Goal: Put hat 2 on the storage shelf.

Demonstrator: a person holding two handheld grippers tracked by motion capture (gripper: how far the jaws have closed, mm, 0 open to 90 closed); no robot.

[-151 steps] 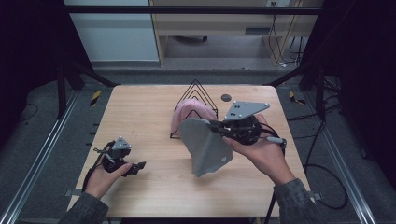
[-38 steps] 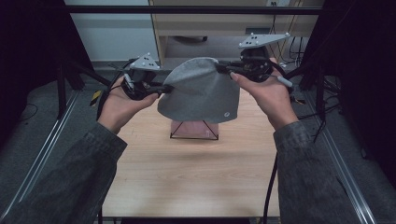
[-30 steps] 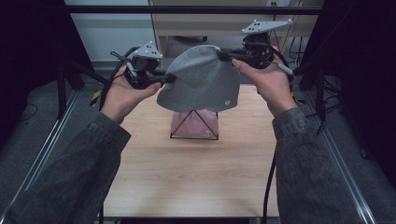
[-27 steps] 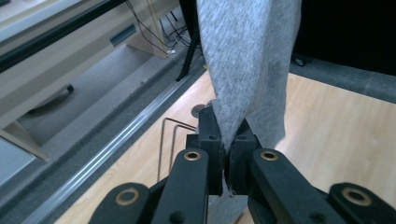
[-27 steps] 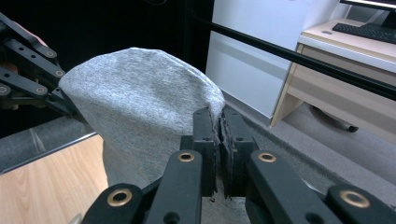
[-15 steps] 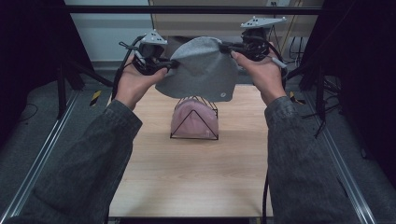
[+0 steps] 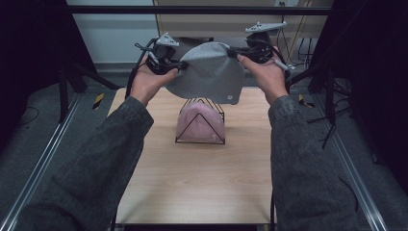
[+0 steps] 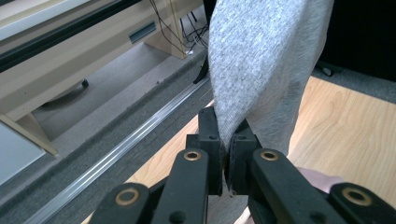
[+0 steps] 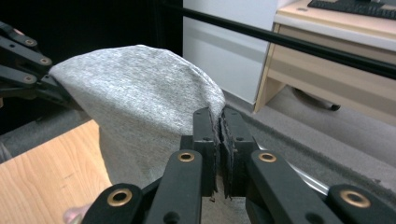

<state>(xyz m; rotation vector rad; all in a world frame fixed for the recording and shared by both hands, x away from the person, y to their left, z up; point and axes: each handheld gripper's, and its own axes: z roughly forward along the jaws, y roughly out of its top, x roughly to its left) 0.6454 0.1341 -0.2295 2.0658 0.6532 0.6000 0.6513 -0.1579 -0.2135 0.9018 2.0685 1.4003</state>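
A grey knit cap (image 7: 210, 72) hangs stretched between both grippers, high over the far end of the wooden table (image 7: 202, 183). My left gripper (image 7: 179, 64) is shut on the cap's left edge (image 8: 254, 84), the cloth pinched between its jaws. My right gripper (image 7: 234, 51) is shut on the cap's right edge (image 9: 140, 93). The left gripper also shows in the right gripper view (image 9: 49, 84), across the cap. Below the cap, a pink cap (image 7: 200, 121) sits in a black wire rack (image 7: 199, 139) on the table.
A pale wooden desk (image 9: 336, 51) and a white wall stand beyond the table's far edge. A black bar (image 7: 202, 9) crosses above at the back. Aluminium rails (image 7: 38, 173) run along both sides of the table, with cables on the grey floor.
Both grippers have lifted the grey cap and carried it farther from the person, uncovering the pink cap in the rack. Five seconds ago only the right gripper held it, low on the table.
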